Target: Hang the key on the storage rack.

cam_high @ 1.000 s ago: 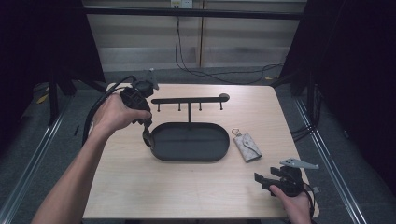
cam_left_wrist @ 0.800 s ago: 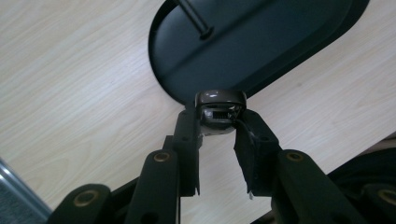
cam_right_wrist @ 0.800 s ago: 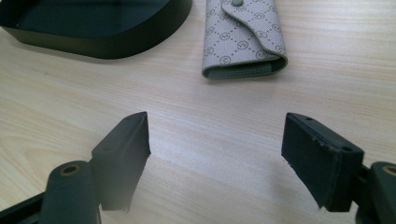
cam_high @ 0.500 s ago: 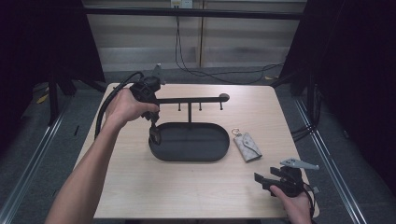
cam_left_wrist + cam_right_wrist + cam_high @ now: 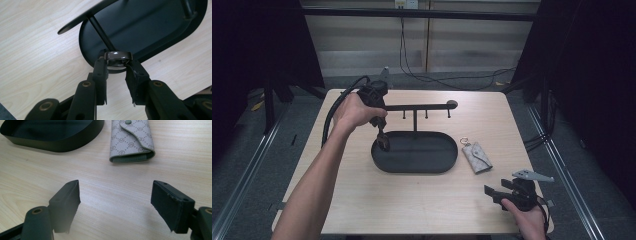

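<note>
1. The wooden table point(image 5: 412, 200) carries everything; the high view takes in all of it, with the person's two forearms coming in from the near edge.
2. The black oval tray point(image 5: 414, 151) sits mid-table, with a post rising from it to a horizontal hanger bar point(image 5: 422, 106). In the left gripper view the tray and post are seen from above at a slant.
3. The left gripper point(image 5: 382, 140), held with the forearm stretched forward and the wrist bent so that the jaws point down, hangs over the tray's left end.
4. The right gripper point(image 5: 494, 192) rests low at the near right corner. The right gripper view shows its jaws spread wide with only bare wood between them.
5. The patterned key pouch point(image 5: 477, 157) lies flat just right of the tray. The right gripper view shows its snap flap closed.
6. The dark glossy ring point(image 5: 118, 55) is clamped between the left gripper's fingertips, above the tray's rim. In the high view it is too small to make out.
</note>
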A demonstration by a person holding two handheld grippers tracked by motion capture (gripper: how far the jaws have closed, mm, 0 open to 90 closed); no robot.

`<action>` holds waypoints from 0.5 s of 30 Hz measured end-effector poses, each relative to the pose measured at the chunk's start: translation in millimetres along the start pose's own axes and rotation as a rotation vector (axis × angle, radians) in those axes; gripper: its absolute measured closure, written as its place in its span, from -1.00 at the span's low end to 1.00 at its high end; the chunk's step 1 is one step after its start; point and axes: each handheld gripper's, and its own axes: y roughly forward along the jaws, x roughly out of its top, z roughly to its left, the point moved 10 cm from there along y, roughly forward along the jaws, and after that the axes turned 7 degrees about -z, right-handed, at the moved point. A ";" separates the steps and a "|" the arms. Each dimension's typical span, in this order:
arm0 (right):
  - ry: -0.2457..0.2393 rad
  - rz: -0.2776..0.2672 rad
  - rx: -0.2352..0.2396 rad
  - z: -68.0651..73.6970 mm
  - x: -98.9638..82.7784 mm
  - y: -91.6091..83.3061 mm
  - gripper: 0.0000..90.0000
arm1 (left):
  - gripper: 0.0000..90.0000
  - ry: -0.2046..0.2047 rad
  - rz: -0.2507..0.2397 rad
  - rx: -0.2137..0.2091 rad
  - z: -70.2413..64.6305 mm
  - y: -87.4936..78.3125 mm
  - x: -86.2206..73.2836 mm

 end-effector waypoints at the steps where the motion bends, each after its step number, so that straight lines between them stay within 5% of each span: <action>1: 0.002 0.000 0.000 0.2 -0.1 0.1 -0.48 | 0.57 -0.008 0.003 0.007 -0.4 0.3 0.9; 15: -0.003 0.000 0.007 1.0 -0.3 0.3 -0.49 | 0.57 -0.071 -0.007 0.067 4.2 6.8 11.6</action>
